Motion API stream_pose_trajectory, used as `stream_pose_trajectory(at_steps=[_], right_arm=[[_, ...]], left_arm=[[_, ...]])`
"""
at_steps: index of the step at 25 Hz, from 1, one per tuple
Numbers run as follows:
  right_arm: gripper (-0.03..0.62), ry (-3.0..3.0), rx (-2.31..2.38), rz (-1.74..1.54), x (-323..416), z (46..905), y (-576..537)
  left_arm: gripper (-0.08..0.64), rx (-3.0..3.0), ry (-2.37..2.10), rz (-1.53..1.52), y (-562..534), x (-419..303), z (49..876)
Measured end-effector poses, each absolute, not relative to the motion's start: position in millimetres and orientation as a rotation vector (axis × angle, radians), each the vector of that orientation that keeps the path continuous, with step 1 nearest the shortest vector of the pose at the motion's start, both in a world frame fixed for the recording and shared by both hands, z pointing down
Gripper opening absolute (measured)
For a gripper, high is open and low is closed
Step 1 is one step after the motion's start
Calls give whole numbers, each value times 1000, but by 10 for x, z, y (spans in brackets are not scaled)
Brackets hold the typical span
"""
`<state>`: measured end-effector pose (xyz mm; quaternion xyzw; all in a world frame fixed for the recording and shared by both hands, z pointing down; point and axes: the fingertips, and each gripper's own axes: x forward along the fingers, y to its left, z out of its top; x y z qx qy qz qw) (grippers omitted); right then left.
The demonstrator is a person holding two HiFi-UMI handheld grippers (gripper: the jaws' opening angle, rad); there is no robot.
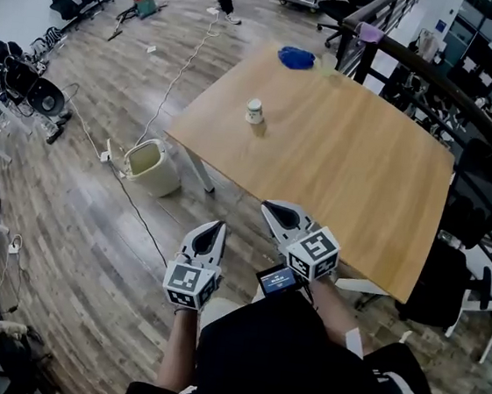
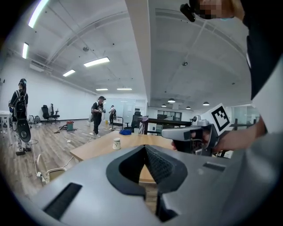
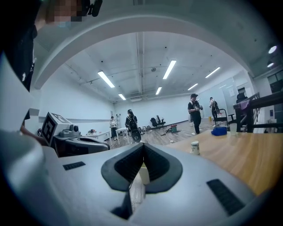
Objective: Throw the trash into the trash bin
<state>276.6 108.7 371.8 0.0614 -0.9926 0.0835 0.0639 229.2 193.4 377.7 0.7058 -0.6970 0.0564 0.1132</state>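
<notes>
On the wooden counter (image 1: 339,158), toward its far left corner, stands the paper cup (image 1: 254,110), upright and alone, which is most likely the trash the task means; it is well apart from both grippers and untouched. It sits near the counter's edge, so it could be reached from the side where the trash bin (image 1: 152,165) waits. That bin, pale and open-topped, stands on the floor (image 1: 90,245) just beside the counter's left corner, below and left of the cup, which would keep the carry short. A crumpled blue object (image 1: 296,58) lies at the far edge, and whether it also counts as trash cannot be told. The left gripper (image 1: 219,226) and the right gripper (image 1: 267,206) are held side by side at the near edge, both pointing toward the cup. The jaws of each are closed tip to tip with nothing gripped. In the right gripper view a pale shape in the gap behind the tips appears to be the bin seen beyond them, not a held thing. The task therefore seems to be at its approach stage, with the jaws yet to open for a grasp. As for writing, the cup carries a darker band whose print is too small to read. Each gripper's marker cube (image 1: 190,284) shows only black-and-white squares, and the small lit screen (image 1: 277,280) on the right gripper is illegible.
</notes>
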Motion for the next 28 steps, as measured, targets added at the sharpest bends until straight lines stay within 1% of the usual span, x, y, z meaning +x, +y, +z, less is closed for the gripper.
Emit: stream_pose_trajectory(at_steps=[6, 13, 17, 22, 28], right_arm=[[-2, -2970, 210, 338, 2408, 3991, 846], [-2, -2892, 433, 311, 1839, 4109, 95], [-2, -2869, 568, 287, 1385, 3916, -402], [-2, -2846, 660, 264, 885, 3704, -691], [-2, -2776, 773, 277, 691, 3853, -872]], left_arm=[[5, 2105, -1923, 212, 1568, 2047, 4106], [5, 2215, -1757, 140, 709, 1345, 4311], [5, 2329, -1649, 159, 178, 898, 4147], [5, 2461, -1548, 210, -211, 368, 3910], [5, 2505, -1421, 189, -501, 133, 4050]])
